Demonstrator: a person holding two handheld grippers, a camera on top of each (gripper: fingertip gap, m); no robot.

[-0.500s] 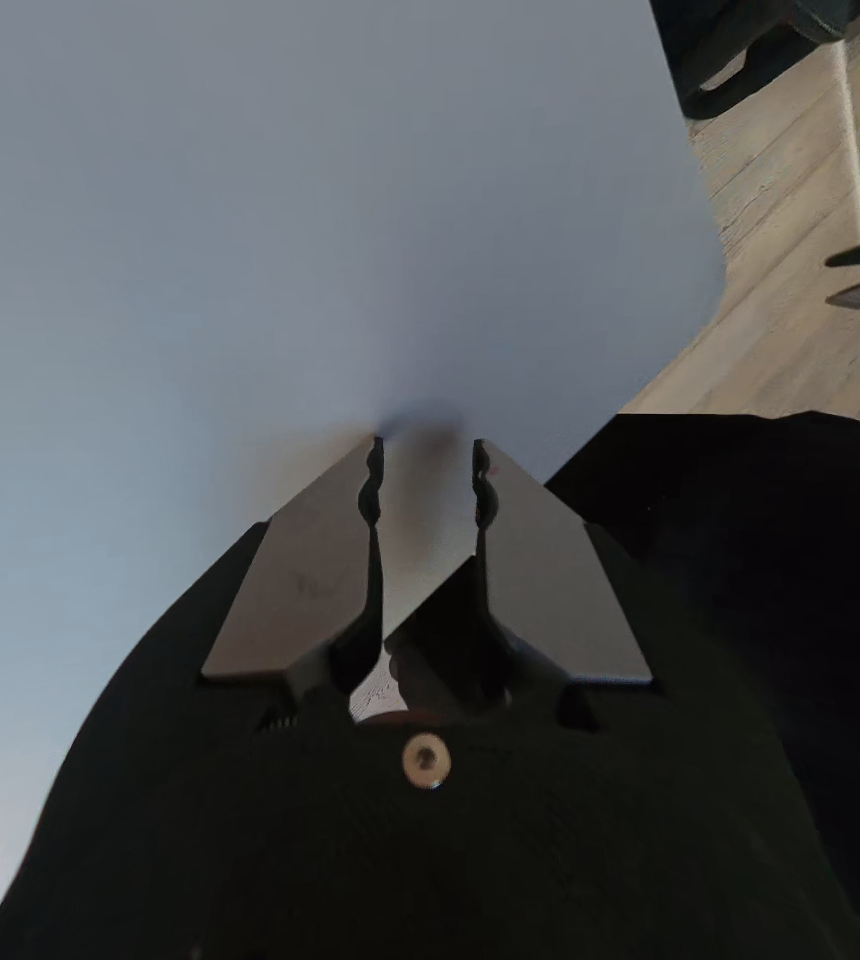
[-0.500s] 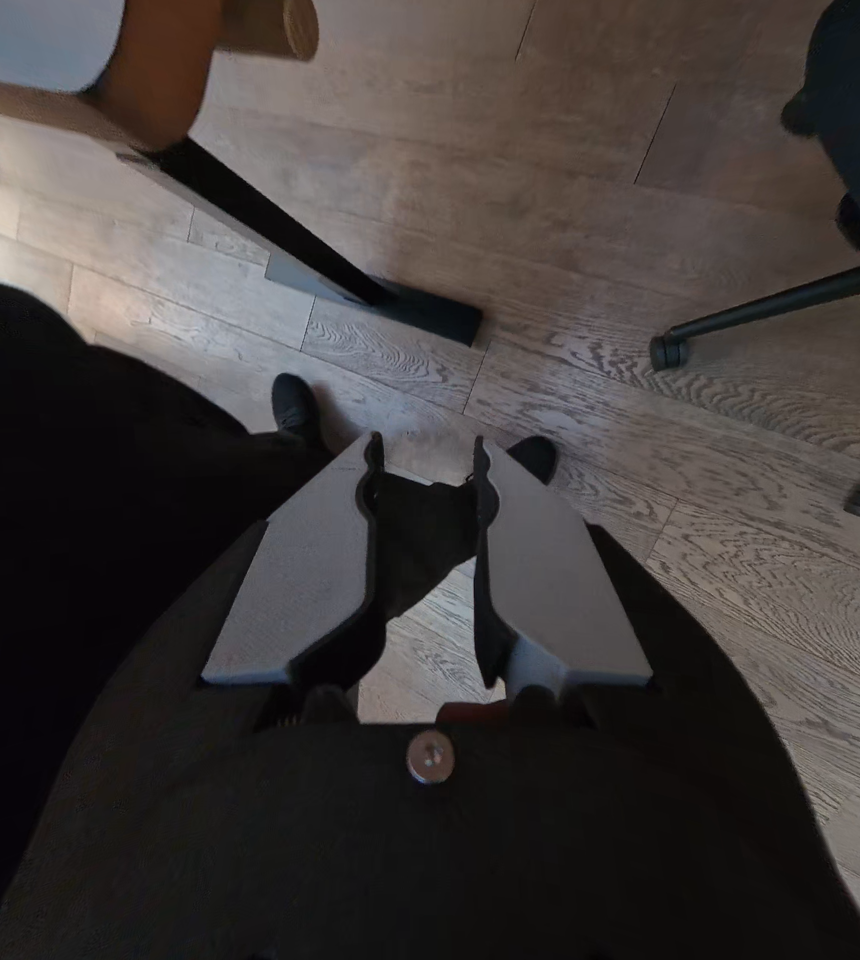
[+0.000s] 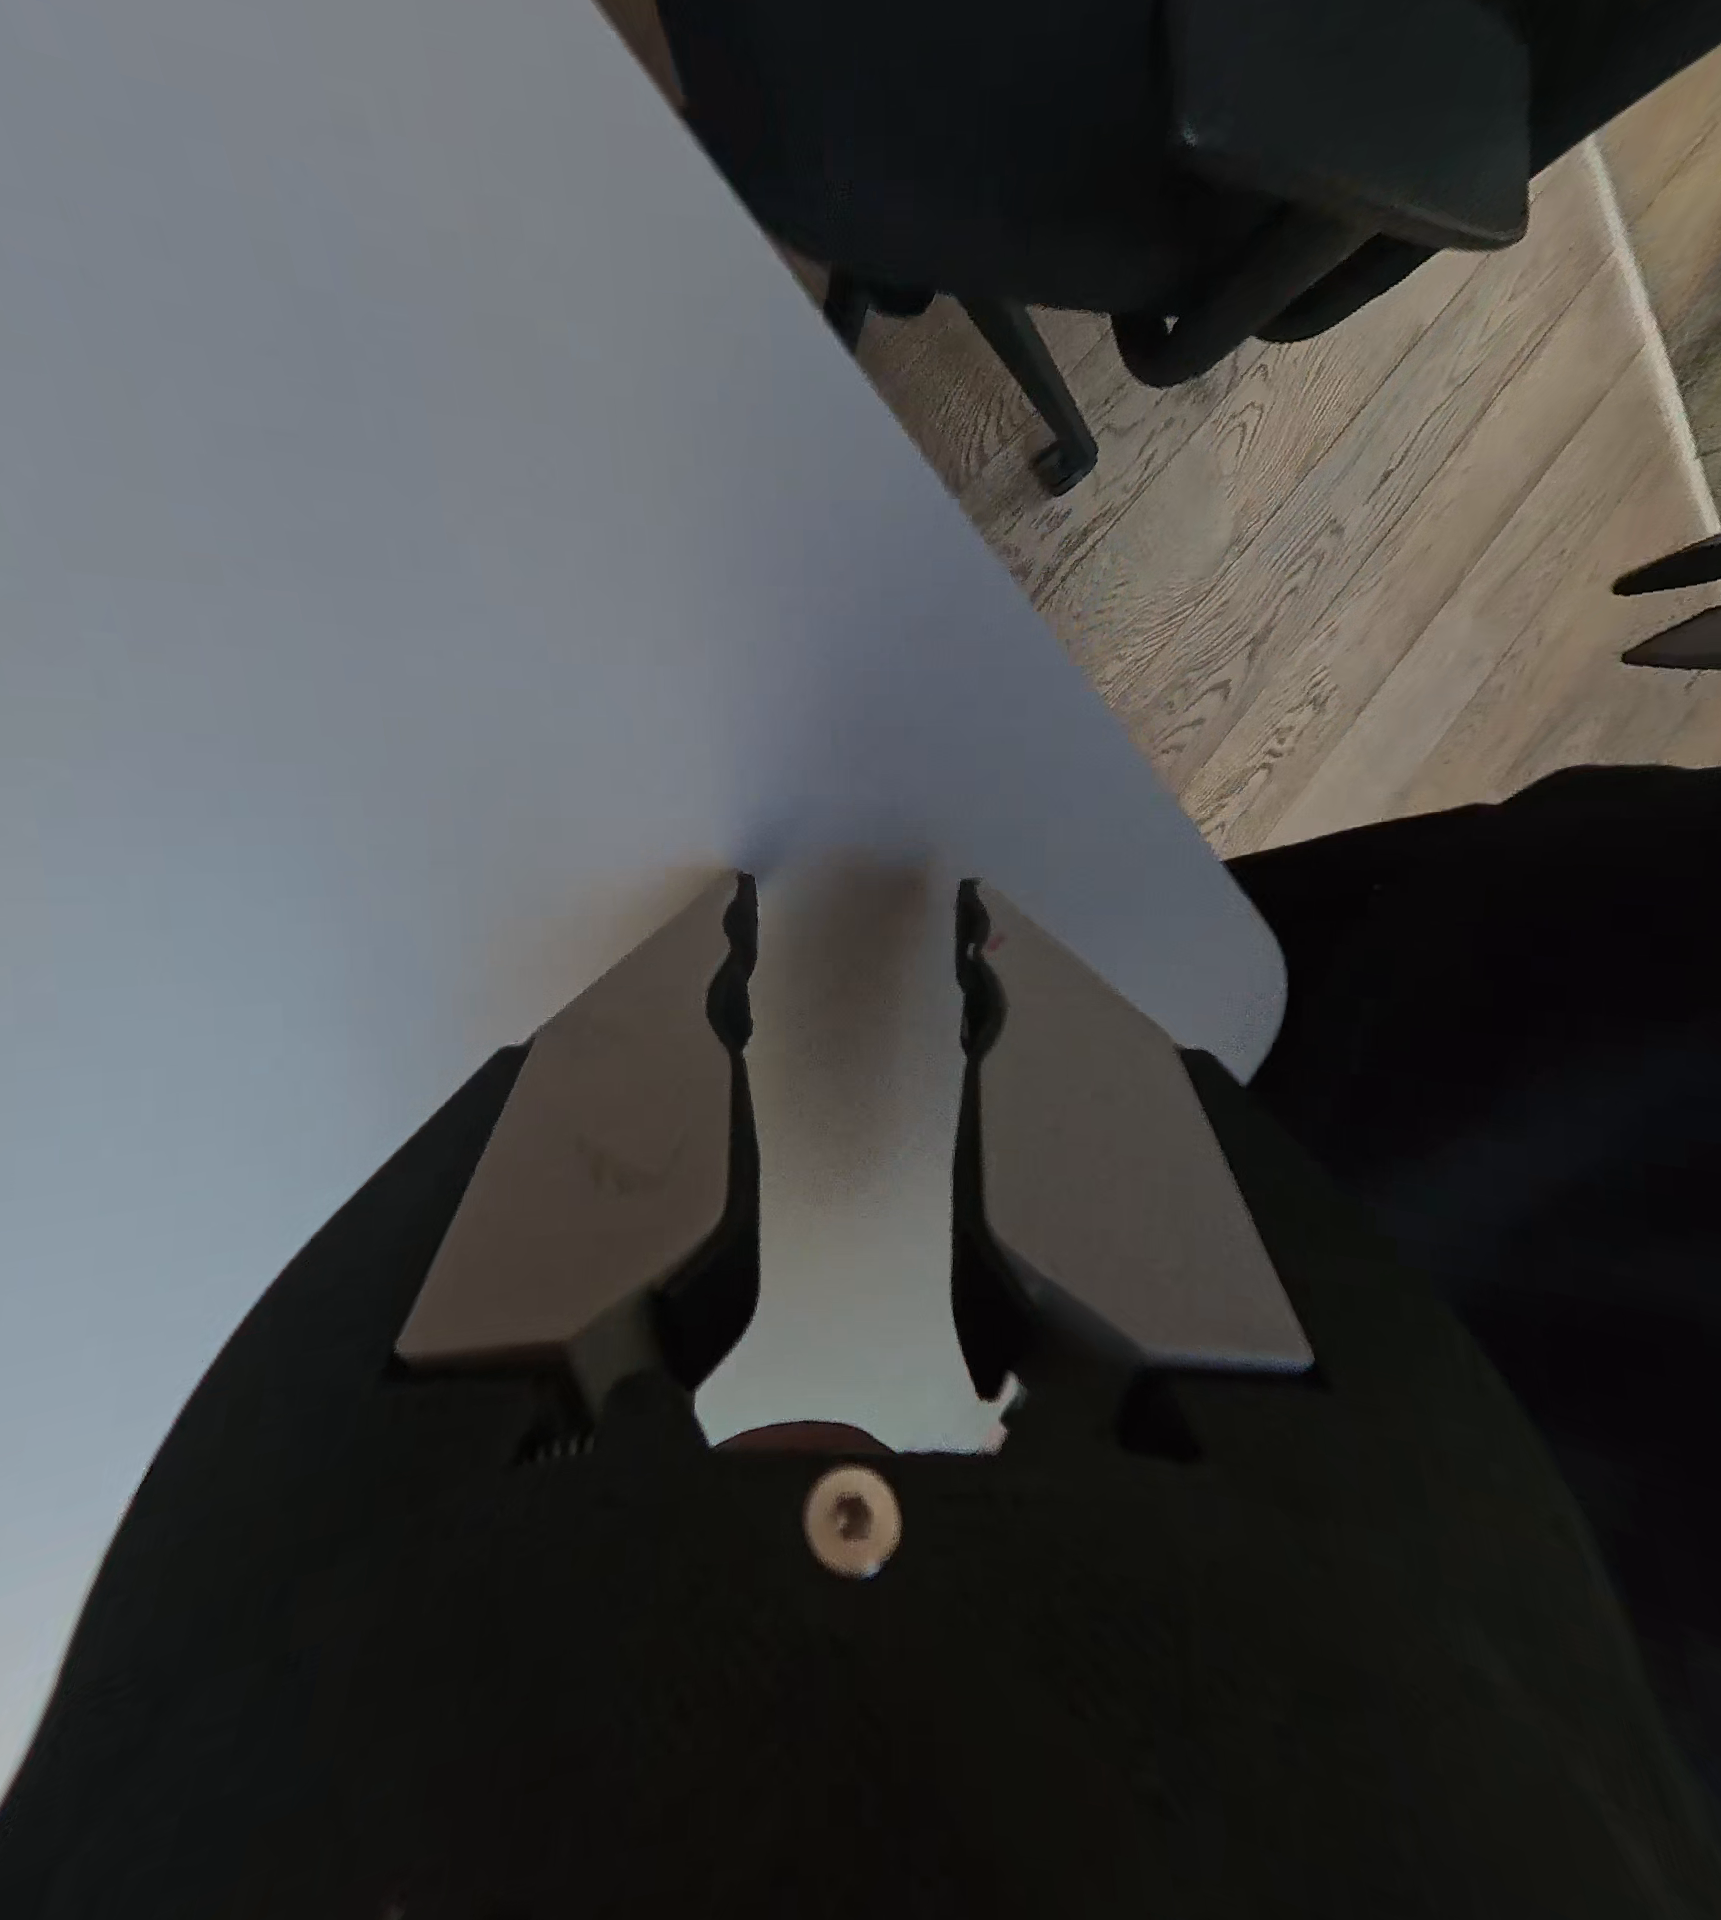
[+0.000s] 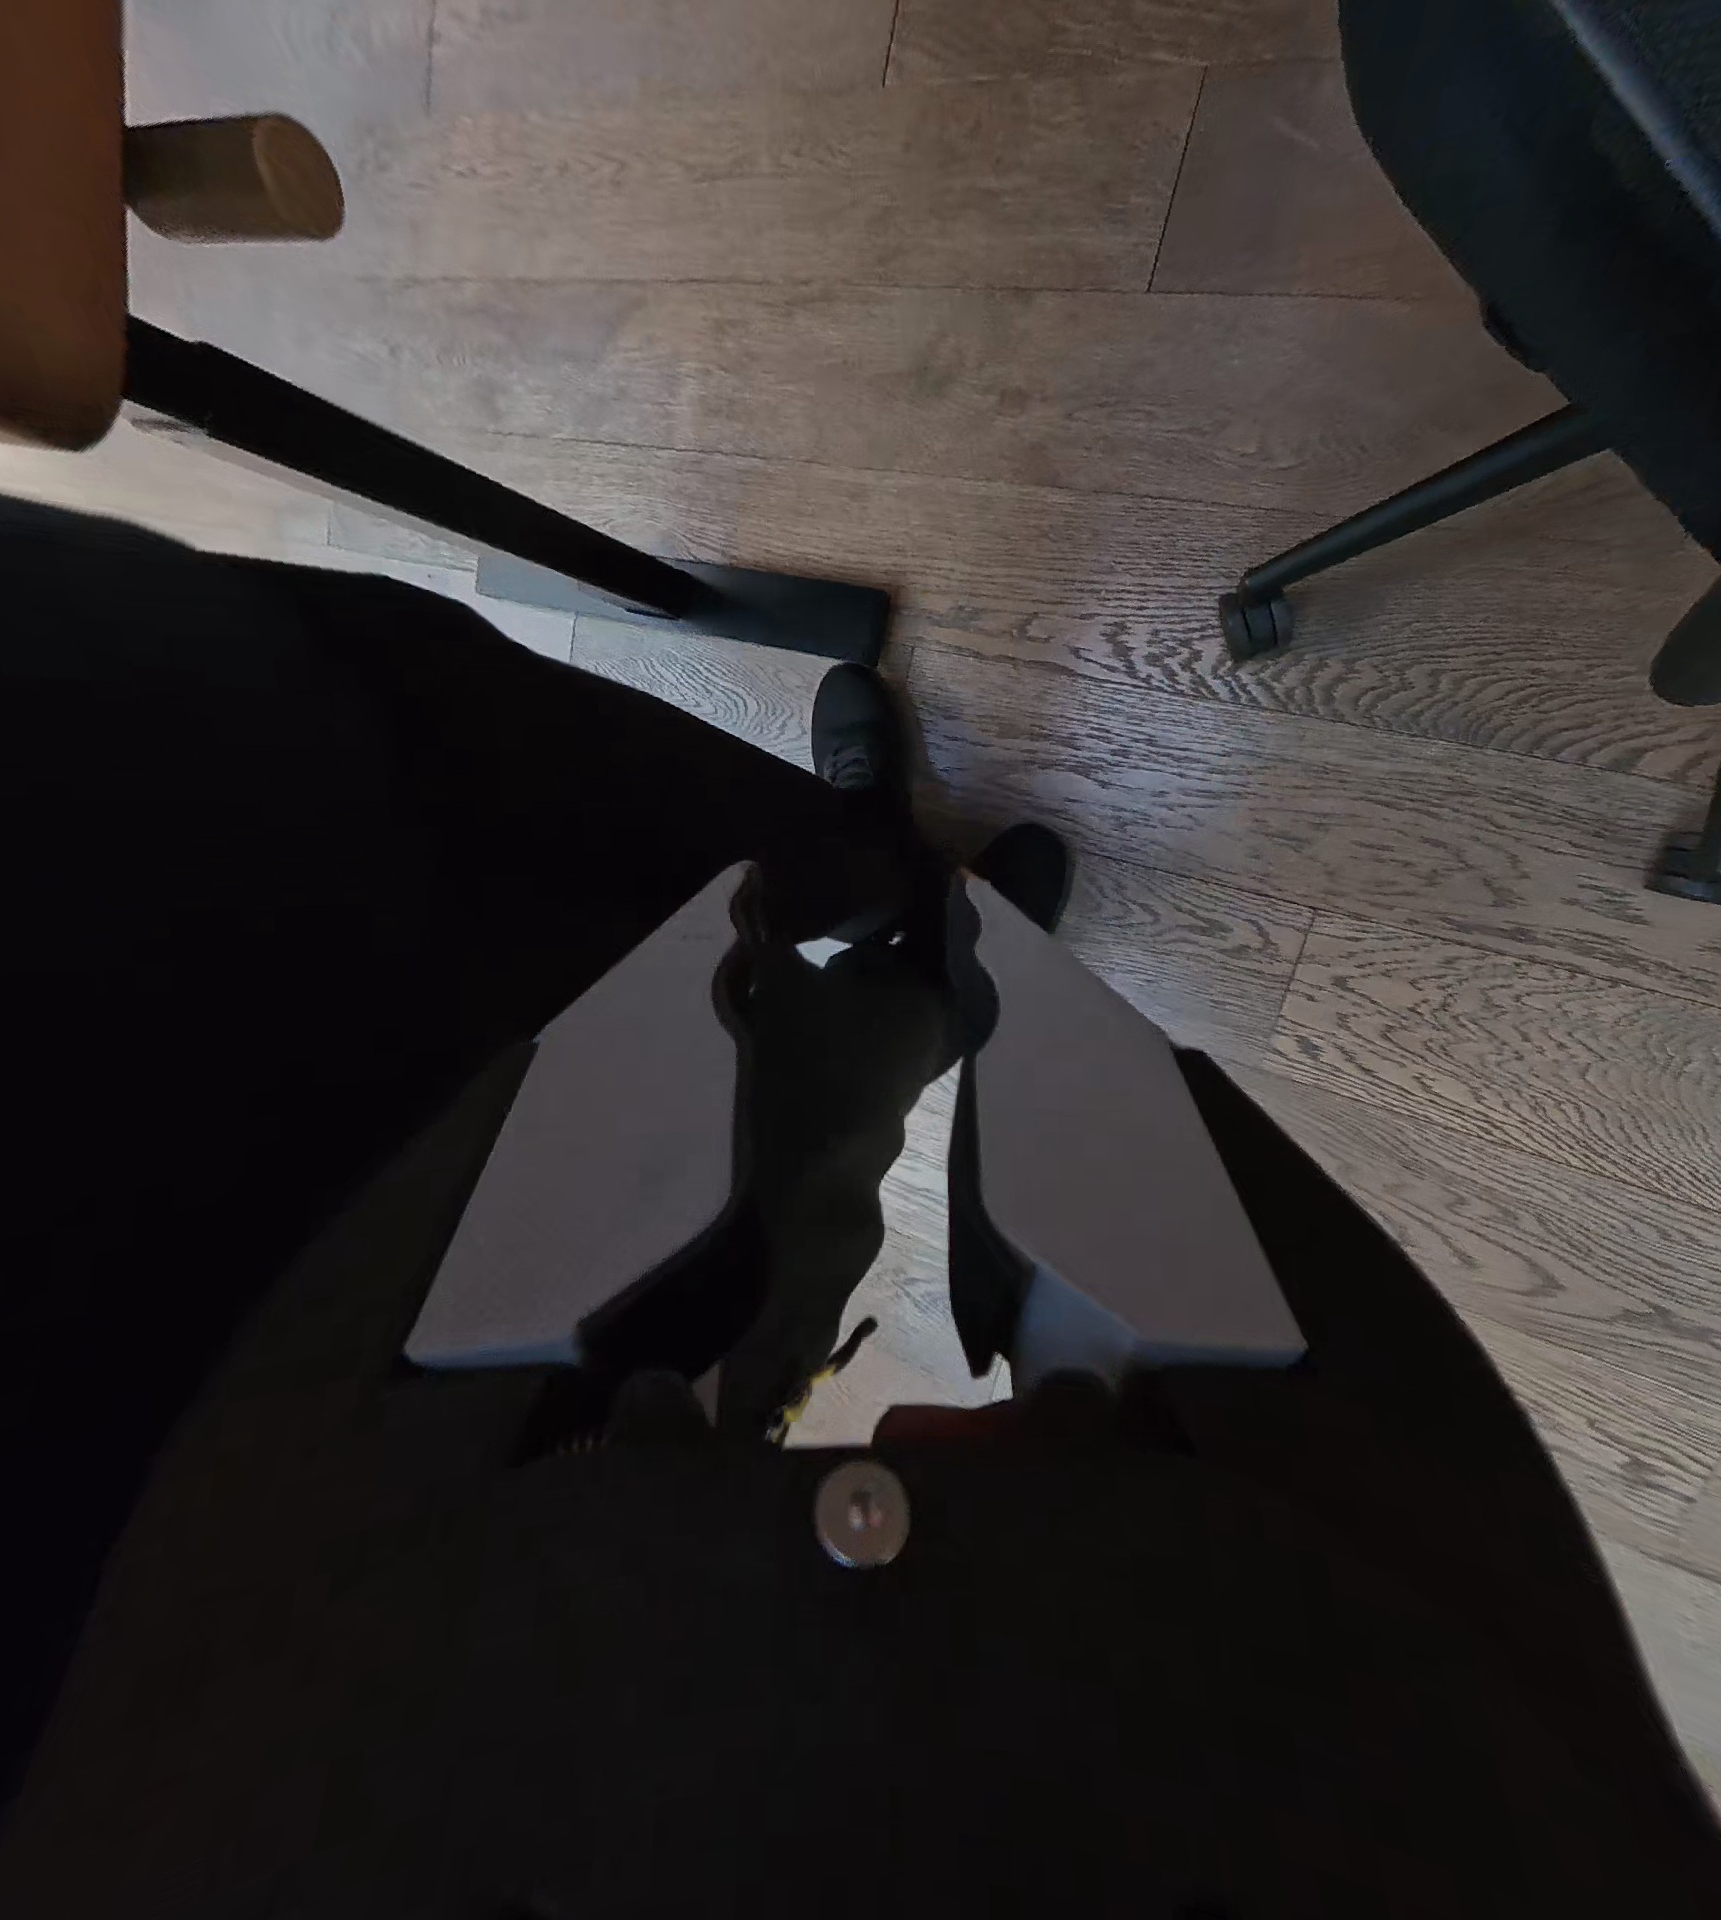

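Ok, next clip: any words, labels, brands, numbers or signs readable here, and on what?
None can be read.
The faint mark on a finger of the left gripper is too blurred to tell whether it is writing.
The white tabletop, wooden floor and black chair show no print.

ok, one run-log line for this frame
left gripper: open, over white tabletop | right gripper: open, above floor
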